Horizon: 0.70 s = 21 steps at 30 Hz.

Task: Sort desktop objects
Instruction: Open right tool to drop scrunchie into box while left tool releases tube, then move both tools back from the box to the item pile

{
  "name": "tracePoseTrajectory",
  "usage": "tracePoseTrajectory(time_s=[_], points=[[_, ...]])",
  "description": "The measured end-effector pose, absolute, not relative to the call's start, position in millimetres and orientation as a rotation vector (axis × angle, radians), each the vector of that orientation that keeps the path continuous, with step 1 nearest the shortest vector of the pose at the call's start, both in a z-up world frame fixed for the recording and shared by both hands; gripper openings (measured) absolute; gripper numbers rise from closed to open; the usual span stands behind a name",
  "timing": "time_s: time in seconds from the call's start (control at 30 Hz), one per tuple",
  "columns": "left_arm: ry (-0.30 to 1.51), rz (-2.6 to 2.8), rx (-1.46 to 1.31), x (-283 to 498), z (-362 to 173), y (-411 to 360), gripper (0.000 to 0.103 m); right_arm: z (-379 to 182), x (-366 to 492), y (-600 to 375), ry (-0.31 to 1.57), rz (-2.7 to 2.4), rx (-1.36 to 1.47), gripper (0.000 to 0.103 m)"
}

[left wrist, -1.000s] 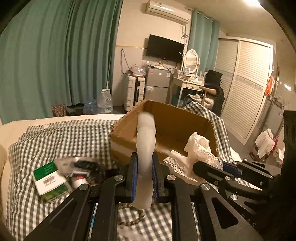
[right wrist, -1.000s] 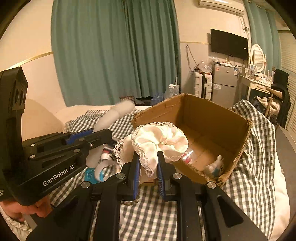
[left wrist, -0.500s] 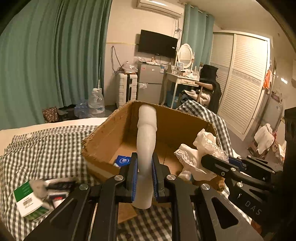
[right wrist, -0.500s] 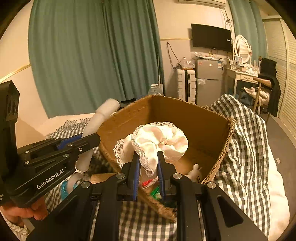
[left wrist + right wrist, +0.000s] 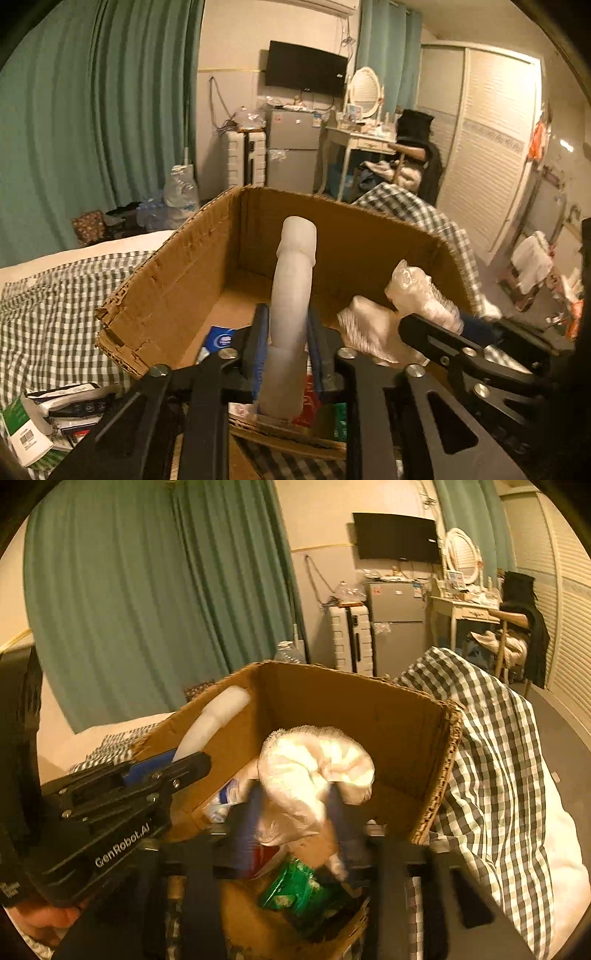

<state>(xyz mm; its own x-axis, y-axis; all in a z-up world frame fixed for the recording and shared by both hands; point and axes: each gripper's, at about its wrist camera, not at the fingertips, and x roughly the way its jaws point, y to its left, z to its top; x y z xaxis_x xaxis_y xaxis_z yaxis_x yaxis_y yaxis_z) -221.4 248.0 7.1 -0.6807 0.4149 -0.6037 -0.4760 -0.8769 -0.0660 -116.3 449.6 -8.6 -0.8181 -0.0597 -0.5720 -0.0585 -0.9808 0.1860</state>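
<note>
An open cardboard box (image 5: 159, 280) (image 5: 369, 716) lies on a checked bed sheet. My left gripper (image 5: 288, 332) hangs over the box's near edge. Its jaws are opening, and its pads still touch a pale translucent curved rod (image 5: 295, 266) that stands upright between them. In the right wrist view the left gripper (image 5: 177, 771) is at the left, with the rod (image 5: 218, 716) sticking up past it. My right gripper (image 5: 291, 812) is blurred and its jaws are opening. A cream lace cloth (image 5: 314, 760) (image 5: 417, 295) sags loose between its spread fingers, above the box's inside.
The box holds a green packet (image 5: 295, 890), a blue sachet (image 5: 219, 338) and red wrappers. A green-and-white carton (image 5: 26, 432) and dark small items lie on the checked sheet (image 5: 48, 325) to the left. A person's hand (image 5: 40, 919) grips the left tool. The bed drops off at the right (image 5: 495, 760).
Both grippers have moved forward and a little down, from in front of the box to over it. The right jaws have spread and the cloth droops. The left pads stand slightly wider.
</note>
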Motion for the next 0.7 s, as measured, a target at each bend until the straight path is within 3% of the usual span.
tracePoseTrajectory(time_s=[0.03, 0.1, 0.13, 0.23, 0.3, 0.43, 0.6, 0.7], points=[[0.137, 2.509, -0.868, -222.1, 6.0, 248.3, 0.033, -9.0, -116.7, 451.1, -0.328, -2.98, 0.944, 0.053], [0.137, 2.535, -0.872, -222.5, 4.9, 246.5, 0.07, -9.9, -116.3, 453.1, -0.355, -2.983, 0.949, 0.055], [0.131, 2.558, -0.868, -220.3, 5.3, 242.5, 0.074, -10.3, -115.6, 453.4, -0.354, -2.987, 0.953, 0.055], [0.11, 2.571, -0.86, -212.6, 10.5, 227.5, 0.075, -7.2, -109.1, 452.2, -0.359, -2.993, 0.957, 0.055], [0.095, 2.594, -0.858, -206.7, 16.4, 213.7, 0.085, -2.0, -101.4, 449.1, -0.363, -3.003, 0.943, 0.055], [0.039, 2.621, -0.823, -190.2, 38.5, 180.8, 0.086, 11.9, -82.8, 437.2, -0.332, -3.005, 0.904, 0.055], [0.013, 2.699, -0.762, -169.4, 71.2, 135.9, 0.097, 28.9, -57.0, 411.8, -0.302, -2.982, 0.859, 0.055], [0.005, 2.742, -0.753, -155.6, 80.3, 105.8, 0.099, 33.4, -43.9, 392.6, -0.268, -2.957, 0.849, 0.055]])
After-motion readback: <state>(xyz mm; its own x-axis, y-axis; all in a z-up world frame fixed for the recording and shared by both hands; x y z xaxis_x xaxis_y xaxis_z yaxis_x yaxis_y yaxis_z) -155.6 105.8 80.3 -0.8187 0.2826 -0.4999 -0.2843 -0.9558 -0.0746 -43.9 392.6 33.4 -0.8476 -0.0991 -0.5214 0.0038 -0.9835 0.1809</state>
